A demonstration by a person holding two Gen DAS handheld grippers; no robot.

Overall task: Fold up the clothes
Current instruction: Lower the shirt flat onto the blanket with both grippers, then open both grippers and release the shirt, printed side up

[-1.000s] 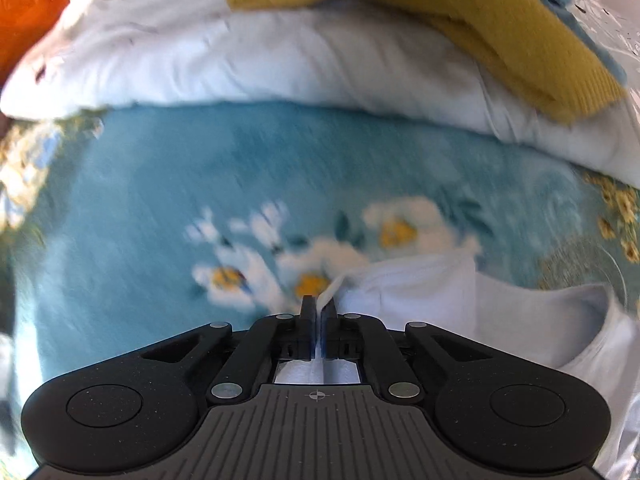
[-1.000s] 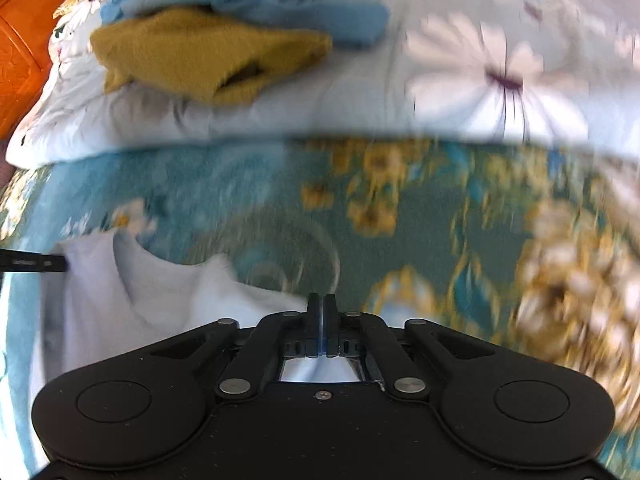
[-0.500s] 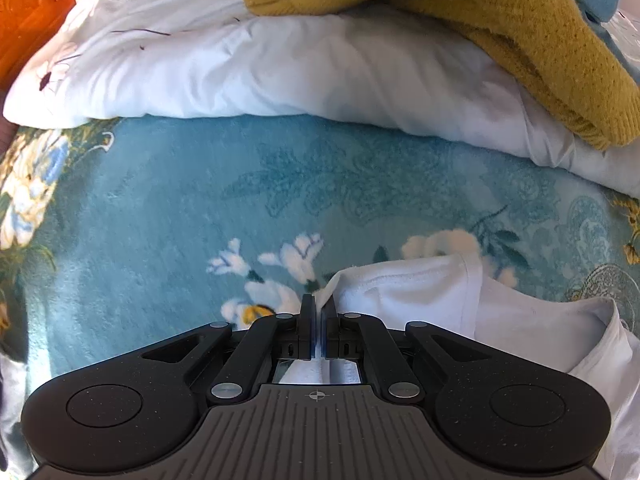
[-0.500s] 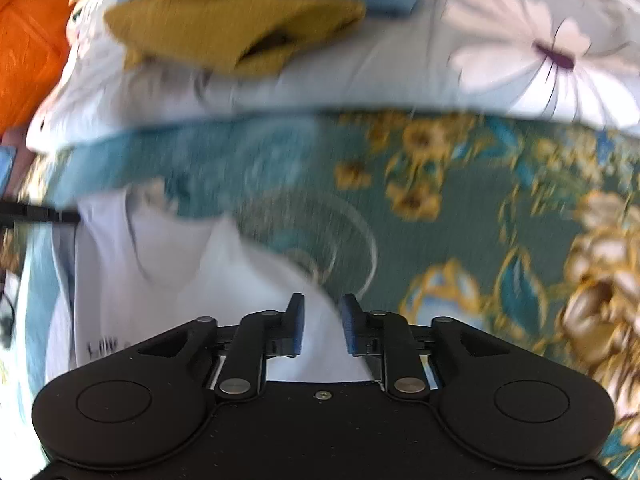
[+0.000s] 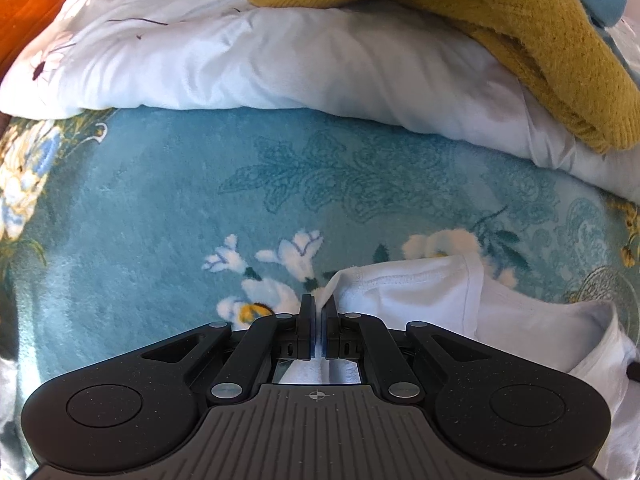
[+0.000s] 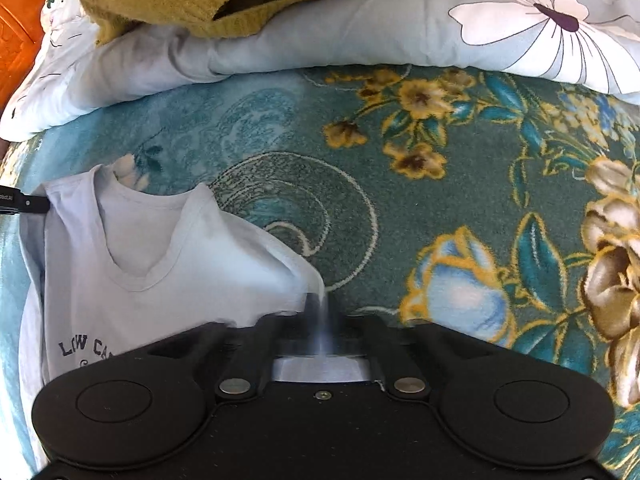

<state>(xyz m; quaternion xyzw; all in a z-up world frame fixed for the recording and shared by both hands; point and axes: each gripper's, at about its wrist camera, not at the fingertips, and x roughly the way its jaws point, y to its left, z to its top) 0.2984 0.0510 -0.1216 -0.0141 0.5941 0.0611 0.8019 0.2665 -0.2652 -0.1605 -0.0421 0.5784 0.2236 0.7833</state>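
From the left wrist view, your left claw [image 5: 319, 312] is pressed together on a thin fold of the white T-shirt [image 5: 432, 292], at the sleeve hem. The shirt spreads from the claw toward 3 o'clock over the teal floral blanket [image 5: 160, 220] on the bed. The bite looks shallow: only an edge of cloth sits between the pads, so a quick pull could slide it out and drop that shoulder. At 12 o'clock the folded quilt [image 5: 240, 60] carries a mustard sweater [image 5: 520, 20]; I judge that a long forward sweep could drag the shirt into them.

From the right wrist view, your right claw [image 6: 320, 312] is pinching the other sleeve corner of the shirt, with the fabric drawn up into a peak at the pads. The shirt body lies toward 9 o'clock, its neckline toward 11 o'clock and its printed chest toward 7 o'clock. So its long axis seems to run from collar toward you, with the hem out of sight. If your two hands lift unevenly, the shoulder line will probably skew and the fold come out crooked.
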